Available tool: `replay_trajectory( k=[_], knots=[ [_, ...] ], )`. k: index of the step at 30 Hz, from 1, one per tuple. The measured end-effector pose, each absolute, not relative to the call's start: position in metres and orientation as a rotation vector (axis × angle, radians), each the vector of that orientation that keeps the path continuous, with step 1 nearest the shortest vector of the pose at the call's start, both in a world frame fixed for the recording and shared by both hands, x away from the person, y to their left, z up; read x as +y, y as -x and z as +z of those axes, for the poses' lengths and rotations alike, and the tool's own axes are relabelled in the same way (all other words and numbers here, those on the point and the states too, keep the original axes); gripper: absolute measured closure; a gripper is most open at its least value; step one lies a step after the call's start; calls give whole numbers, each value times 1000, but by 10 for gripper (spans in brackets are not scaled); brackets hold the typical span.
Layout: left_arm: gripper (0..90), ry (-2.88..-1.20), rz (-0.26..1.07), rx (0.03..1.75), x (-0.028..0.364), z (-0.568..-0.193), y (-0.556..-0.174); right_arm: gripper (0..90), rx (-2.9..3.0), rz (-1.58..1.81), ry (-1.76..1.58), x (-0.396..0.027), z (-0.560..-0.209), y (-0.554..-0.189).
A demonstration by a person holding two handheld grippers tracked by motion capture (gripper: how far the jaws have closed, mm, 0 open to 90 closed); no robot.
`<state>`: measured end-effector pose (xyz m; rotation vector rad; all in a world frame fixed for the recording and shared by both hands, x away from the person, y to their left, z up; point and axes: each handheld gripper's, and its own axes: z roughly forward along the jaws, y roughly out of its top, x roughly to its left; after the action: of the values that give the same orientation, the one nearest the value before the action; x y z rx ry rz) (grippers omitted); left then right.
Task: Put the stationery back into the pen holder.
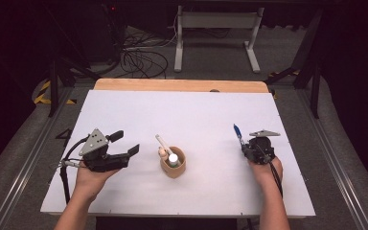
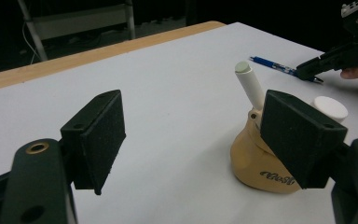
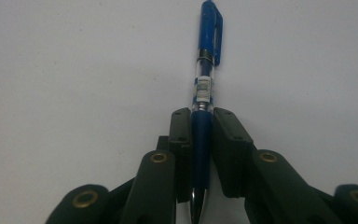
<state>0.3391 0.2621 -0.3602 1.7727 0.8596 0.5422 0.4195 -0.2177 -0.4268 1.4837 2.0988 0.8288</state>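
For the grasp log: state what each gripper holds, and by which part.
The right gripper is shut on the blue pen, gripping its dark lower barrel near the tip. The left gripper stands open, holding nothing.

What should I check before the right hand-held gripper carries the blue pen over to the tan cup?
1. Grip on the pen: ok. The right hand-held gripper has its pads closed on the blue pen at its lower barrel.
2. Pen alignment: ok. It runs straight along the jaws, clip end pointing away.
3. Pen lifted off the table: cannot tell.
4. Tan cup upright: ok. It stands mid-table.
5. Room in the cup: cannot tell. A white marker leans in it beside a white round-capped item.
6. Left hand-held gripper out of the way: ok. It is open, left of the cup, not touching it.
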Motion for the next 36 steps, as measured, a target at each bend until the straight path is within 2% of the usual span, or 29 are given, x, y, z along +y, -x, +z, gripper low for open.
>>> replay_trajectory(
  k=[15, 36],
  knots=[
    [229, -1777, 554, 856, 262, -361, -339, 804, 2100, 838, -1404, -211, -425, -419],
    [236, -1767, 575, 861, 262, -361, -339, 805, 2128, 1186, -1244, -180, -395, -402]
  ],
)
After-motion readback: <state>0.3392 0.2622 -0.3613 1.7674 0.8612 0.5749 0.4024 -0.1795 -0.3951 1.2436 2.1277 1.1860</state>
